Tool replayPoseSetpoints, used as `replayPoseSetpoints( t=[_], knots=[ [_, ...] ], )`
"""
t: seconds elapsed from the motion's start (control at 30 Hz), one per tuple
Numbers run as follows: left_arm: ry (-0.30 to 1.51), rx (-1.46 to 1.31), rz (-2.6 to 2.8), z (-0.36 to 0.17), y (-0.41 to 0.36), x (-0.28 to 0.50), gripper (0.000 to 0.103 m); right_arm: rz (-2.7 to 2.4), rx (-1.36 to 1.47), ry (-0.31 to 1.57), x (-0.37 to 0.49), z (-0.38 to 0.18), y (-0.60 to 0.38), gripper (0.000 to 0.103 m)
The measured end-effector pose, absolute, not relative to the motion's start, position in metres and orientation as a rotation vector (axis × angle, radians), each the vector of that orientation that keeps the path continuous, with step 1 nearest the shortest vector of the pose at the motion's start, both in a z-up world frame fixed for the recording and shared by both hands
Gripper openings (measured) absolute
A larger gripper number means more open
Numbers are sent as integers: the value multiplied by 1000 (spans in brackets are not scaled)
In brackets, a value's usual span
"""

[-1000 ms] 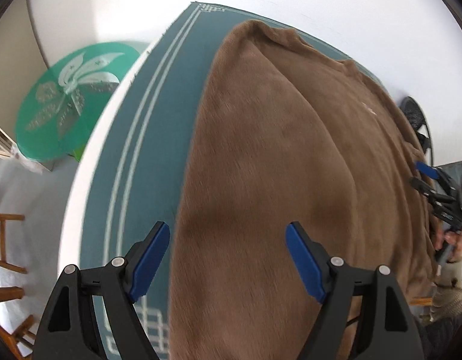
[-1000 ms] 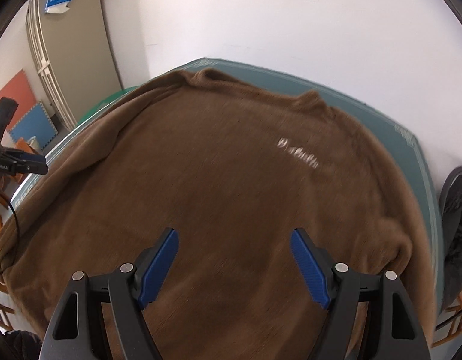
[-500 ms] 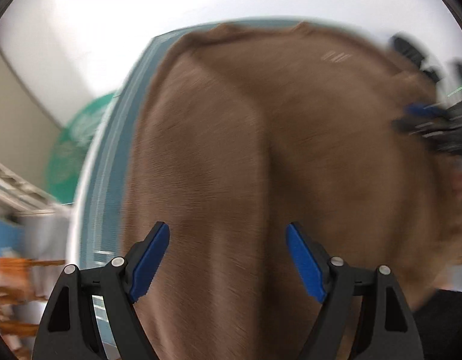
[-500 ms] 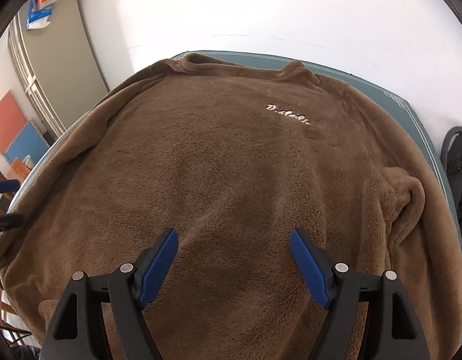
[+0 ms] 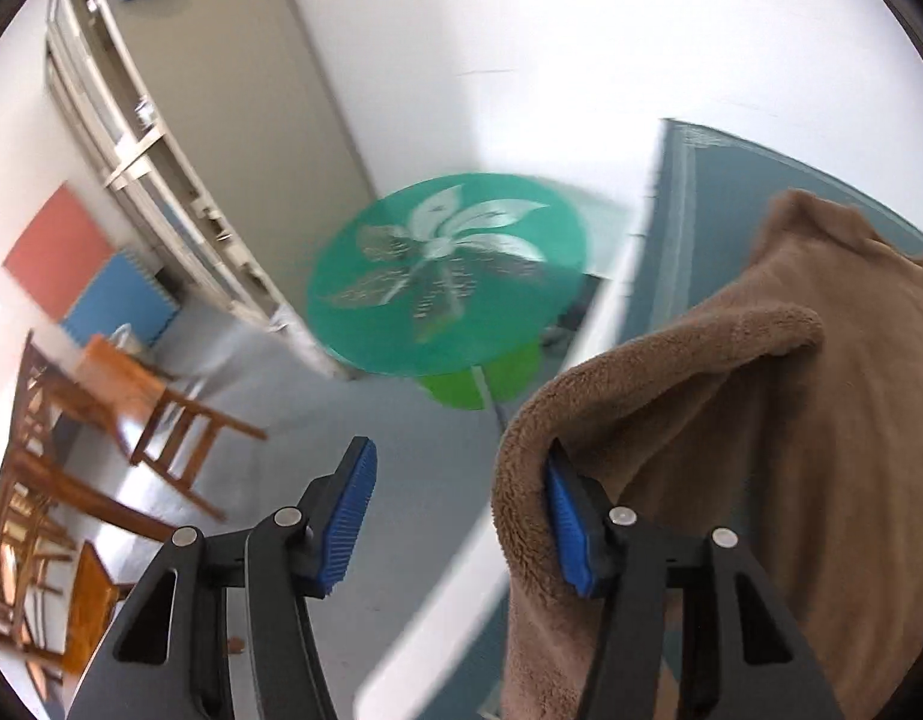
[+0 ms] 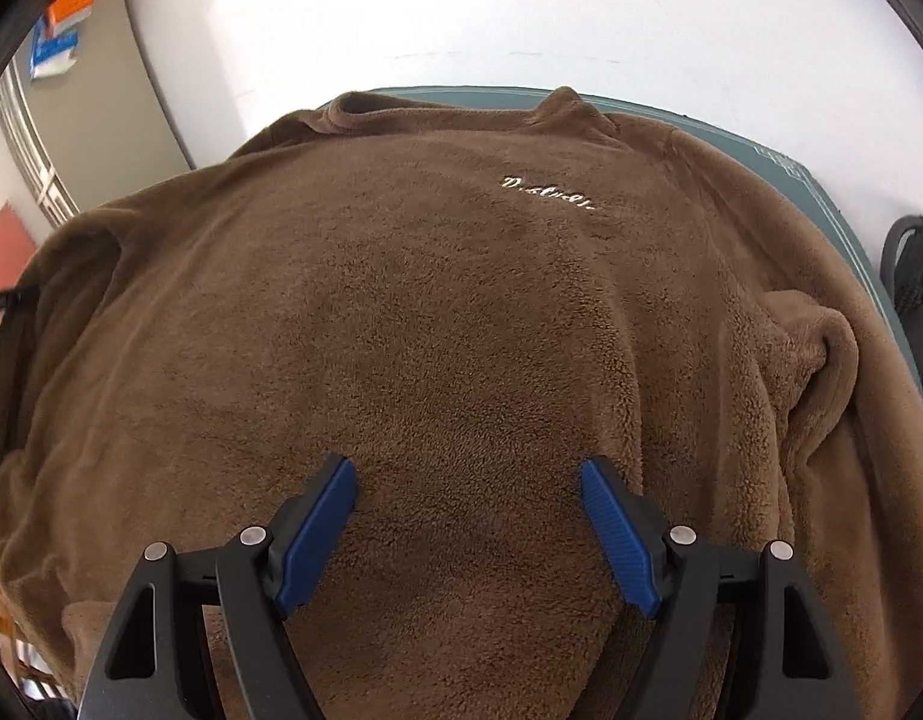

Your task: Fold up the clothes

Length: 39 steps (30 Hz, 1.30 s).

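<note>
At the left edge of the brown fleece sweatshirt (image 5: 761, 420), seen from my left wrist, my left gripper (image 5: 455, 516) has its jaws spread wide with nothing clamped between them. A rolled fold of the sweatshirt drapes over the outer side of my right-hand blue pad (image 5: 566, 531) and partly covers that finger; the other blue pad sits well apart from the fabric, over open floor. Beyond the fold, the sweatshirt lies on a teal cloth with pale border stripes (image 5: 695, 228), which covers a white-edged table (image 5: 605, 312). Left of the sweatshirt, past the table edge, stands a round green table with a white flower print (image 5: 446, 276). Further left of that are wooden chairs (image 5: 155, 408), red and blue foam mats (image 5: 83, 276) against the wall, and a grey cabinet (image 5: 221, 120).

Over the middle of the sweatshirt (image 6: 431, 330), seen from my right wrist, my right gripper (image 6: 467, 528) hangs with its jaws wide apart, holding nothing; I cannot tell whether the blue pads (image 6: 317, 534) touch the pile. The sweatshirt lies front side up, spread across almost the whole view, its collar at the far edge and white embroidered lettering (image 6: 548, 195) on the chest, beyond my fingers. To the right of the lettering, one sleeve (image 6: 821, 348) is bunched in a curled fold near the garment's edge. The teal cloth (image 6: 845, 234) shows only as a narrow strip along the far and right sides of the sweatshirt.
</note>
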State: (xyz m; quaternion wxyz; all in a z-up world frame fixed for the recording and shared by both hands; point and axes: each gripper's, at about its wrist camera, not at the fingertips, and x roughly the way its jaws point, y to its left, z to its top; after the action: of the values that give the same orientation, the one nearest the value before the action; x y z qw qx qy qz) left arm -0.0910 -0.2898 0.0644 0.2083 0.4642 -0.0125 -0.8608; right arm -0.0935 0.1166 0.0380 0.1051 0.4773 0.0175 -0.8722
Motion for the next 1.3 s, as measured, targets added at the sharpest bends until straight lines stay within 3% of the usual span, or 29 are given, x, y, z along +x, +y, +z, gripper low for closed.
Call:
replayPoseSetpoints(
  t=[0.1,0.43,0.53,0.6,0.87,1.03,1.17,1.3],
  knots=[
    [-7,1346,-2352,51,-300,-97,60,-2556,1398,21,-93,40,123,79],
    [13,1361,-2500,63,-252,-73,60,-2628,1390,-476,-74,53,251,79],
    [-20,1395,-2514,53,-232,-93,69,-2624,1401,-560,-79,40,275,79],
    [-42,1417,-2522,46,-218,-106,74,-2693,1414,-511,-96,40,282,80],
    [-133,1506,-2555,18,-164,-158,74,-2931,1446,-294,-156,42,311,79],
    [-95,1520,-2577,8,-161,-179,79,-3060,1435,62,-148,57,299,80],
    [-30,1533,-2577,10,-164,-181,80,-2951,1361,94,-129,68,284,81],
    [-77,1509,-2583,7,-158,-181,81,-2826,1411,338,-129,57,250,81]
  ],
)
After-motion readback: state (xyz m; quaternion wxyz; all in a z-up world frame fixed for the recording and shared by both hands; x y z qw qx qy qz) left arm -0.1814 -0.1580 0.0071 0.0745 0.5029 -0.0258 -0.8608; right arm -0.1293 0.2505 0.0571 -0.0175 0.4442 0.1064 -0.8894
